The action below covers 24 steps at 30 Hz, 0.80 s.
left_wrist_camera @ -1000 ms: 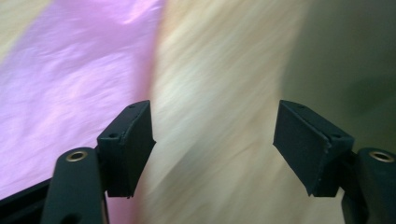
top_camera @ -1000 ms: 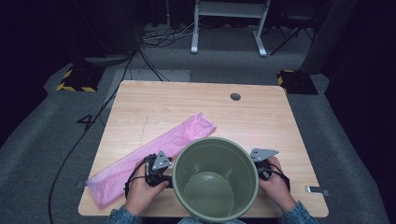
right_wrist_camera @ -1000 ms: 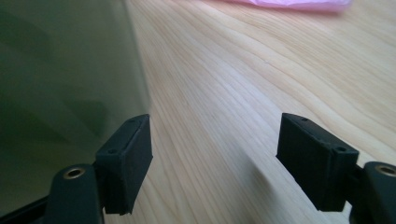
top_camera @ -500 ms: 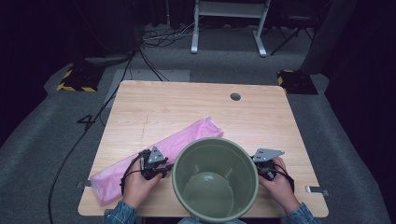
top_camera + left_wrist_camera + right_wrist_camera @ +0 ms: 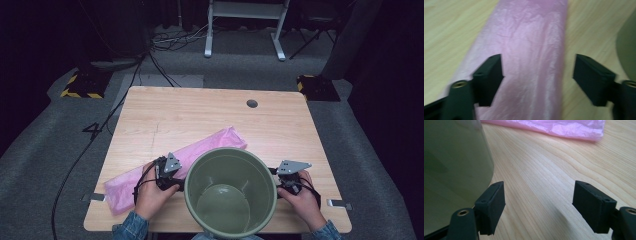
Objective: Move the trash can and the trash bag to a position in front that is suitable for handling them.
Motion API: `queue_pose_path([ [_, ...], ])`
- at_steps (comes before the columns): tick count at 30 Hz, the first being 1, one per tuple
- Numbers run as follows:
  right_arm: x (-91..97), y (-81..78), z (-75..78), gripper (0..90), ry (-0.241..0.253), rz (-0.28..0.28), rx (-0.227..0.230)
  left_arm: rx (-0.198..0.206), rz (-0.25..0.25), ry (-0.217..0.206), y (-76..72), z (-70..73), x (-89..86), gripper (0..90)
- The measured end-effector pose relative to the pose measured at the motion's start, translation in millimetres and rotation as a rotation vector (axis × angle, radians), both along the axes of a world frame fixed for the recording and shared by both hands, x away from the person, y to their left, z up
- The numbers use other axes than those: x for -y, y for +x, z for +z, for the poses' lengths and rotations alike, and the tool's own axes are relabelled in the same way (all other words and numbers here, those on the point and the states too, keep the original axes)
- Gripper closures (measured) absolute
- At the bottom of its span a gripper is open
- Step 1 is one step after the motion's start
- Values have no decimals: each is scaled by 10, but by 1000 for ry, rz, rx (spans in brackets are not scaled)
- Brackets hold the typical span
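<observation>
The left gripper (image 5: pixel 537 80) hangs over the pink plastic bag (image 5: pixel 529 50), its jaws just opened wide, with the bag below the gap and seemingly unpinched. The green bucket (image 5: pixel 230 197) stands just to its right. The right gripper (image 5: pixel 539 207) is spread open over bare table (image 5: pixel 564 170), with the bucket wall beside its left jaw.

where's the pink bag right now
In the high view the pink bag lies slantwise on the table's left half, its near part under the left claw, beside the green bucket.
</observation>
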State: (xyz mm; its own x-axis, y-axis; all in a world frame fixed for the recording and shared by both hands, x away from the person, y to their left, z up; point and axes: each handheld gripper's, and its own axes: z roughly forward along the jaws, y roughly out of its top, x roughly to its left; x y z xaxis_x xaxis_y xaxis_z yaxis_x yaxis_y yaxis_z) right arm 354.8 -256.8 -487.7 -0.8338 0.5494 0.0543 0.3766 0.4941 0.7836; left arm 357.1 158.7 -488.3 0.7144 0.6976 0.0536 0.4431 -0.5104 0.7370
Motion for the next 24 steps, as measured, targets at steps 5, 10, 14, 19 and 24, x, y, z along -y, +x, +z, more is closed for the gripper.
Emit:
queue_pose_path([
  [5,-9,18,18,257,8,-6,-1,-13,27,21,131,-48,-15,161],
  [10,-17,13,22,253,12,0,-2,-21,54,39,215,-80,-49,160],
  [14,4,17,-1,252,15,-8,-9,-66,92,-25,226,-157,-128,159],
  [19,-12,7,-40,252,28,-5,-24,-61,118,-32,226,-150,-128,214],
  [24,-41,-8,-73,251,37,0,-32,-34,135,-52,215,-144,-177,510],
])
